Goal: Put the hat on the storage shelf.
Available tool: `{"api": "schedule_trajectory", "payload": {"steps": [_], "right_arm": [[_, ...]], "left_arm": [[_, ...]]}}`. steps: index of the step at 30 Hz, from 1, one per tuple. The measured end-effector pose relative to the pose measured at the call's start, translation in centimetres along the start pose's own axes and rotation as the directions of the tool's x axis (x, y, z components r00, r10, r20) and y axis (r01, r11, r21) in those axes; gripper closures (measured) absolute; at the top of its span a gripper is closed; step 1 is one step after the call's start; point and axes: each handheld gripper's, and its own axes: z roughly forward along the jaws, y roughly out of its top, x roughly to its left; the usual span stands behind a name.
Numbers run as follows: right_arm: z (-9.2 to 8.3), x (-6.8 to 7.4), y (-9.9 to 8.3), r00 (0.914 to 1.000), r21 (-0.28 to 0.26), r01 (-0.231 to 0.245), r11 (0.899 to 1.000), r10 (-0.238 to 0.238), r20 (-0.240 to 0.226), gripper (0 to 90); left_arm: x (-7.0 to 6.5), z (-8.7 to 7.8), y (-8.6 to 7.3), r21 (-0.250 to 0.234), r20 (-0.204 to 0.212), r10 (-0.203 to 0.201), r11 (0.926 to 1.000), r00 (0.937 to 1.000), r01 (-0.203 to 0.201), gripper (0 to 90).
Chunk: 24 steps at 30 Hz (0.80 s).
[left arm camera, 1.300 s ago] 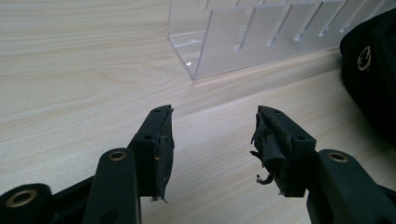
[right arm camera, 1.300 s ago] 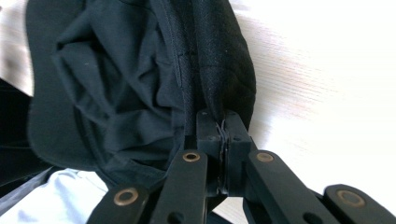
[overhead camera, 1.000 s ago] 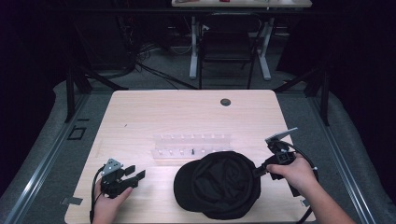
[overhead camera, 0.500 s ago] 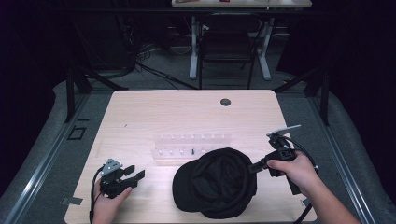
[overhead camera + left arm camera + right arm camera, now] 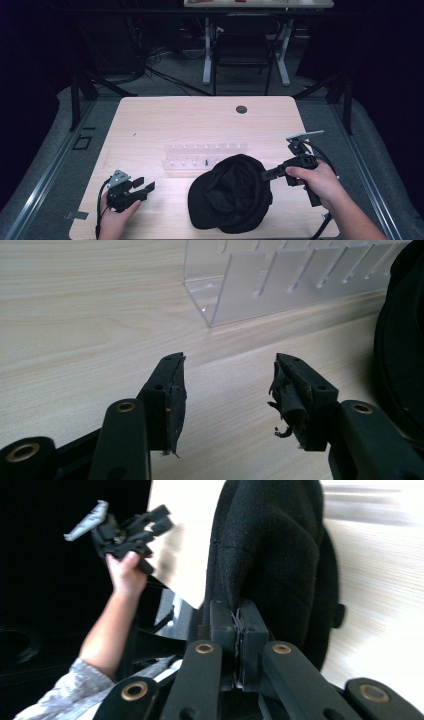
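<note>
A black cap [image 5: 230, 192] lies near the table's front edge, its right side lifted off the wood. My right gripper [image 5: 264, 175] is shut on the cap's right edge; in the right gripper view the jaws [image 5: 238, 620] pinch the black fabric [image 5: 272, 555] tightly. My left gripper [image 5: 145, 187] rests low at the front left, open, with nothing between its fingers [image 5: 170, 385]. It points at a clear acrylic rack [image 5: 280, 285], and the cap [image 5: 402, 355] shows at that view's right edge. The left gripper [image 5: 125, 527] also appears far off in the right gripper view.
The clear slotted rack [image 5: 200, 155] stands mid-table just behind the cap. A round dark grommet [image 5: 241, 109] sits near the light wooden table's [image 5: 165, 120] far edge. A chair and desk legs [image 5: 245, 55] stand on the floor beyond.
My right gripper has risen a little with the cap's edge in it, tipping the cap up on its right side and bunching it leftward. The left gripper has stayed put.
</note>
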Motion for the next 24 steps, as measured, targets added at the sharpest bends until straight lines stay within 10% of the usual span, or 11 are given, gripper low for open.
{"api": "schedule_trajectory", "payload": {"steps": [24], "right_arm": [[-3.6,4.6,0.0,0.9943,-0.087,0.087,0.992,-0.092,-0.055,88.8]], "left_arm": [[0.0,0.0,0.0,0.009,0.006,0.000,1.0000,1.0000,0.000,47.3]]}}
